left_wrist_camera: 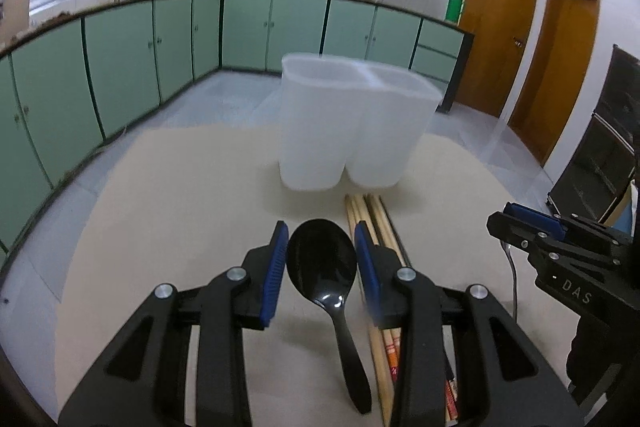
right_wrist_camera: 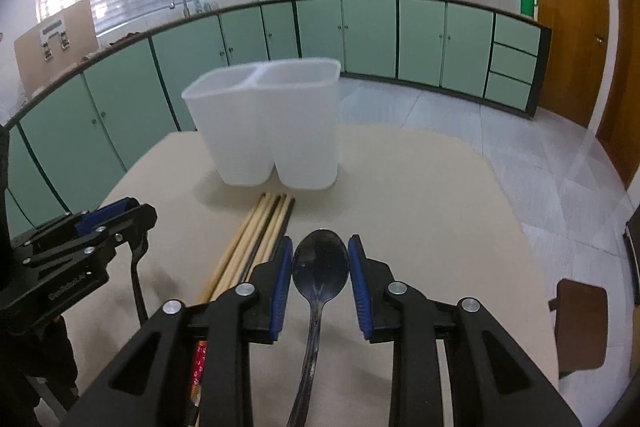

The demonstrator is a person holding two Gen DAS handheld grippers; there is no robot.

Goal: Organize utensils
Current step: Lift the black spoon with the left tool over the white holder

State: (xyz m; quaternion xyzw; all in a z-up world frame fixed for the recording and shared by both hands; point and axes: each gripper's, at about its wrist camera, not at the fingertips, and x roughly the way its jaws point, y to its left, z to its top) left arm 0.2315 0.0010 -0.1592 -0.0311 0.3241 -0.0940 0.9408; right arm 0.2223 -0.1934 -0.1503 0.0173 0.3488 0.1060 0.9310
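black spoon [left_wrist_camera: 322, 263] between left gripper [left_wrist_camera: 321, 259] pads, perhaps touching

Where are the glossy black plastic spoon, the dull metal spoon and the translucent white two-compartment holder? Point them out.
Glossy black plastic spoon [left_wrist_camera: 321, 259], left wrist view, bowl.
Dull metal spoon [right_wrist_camera: 320, 263], right wrist view, bowl.
Translucent white two-compartment holder [left_wrist_camera: 320, 131], left wrist view, front wall.
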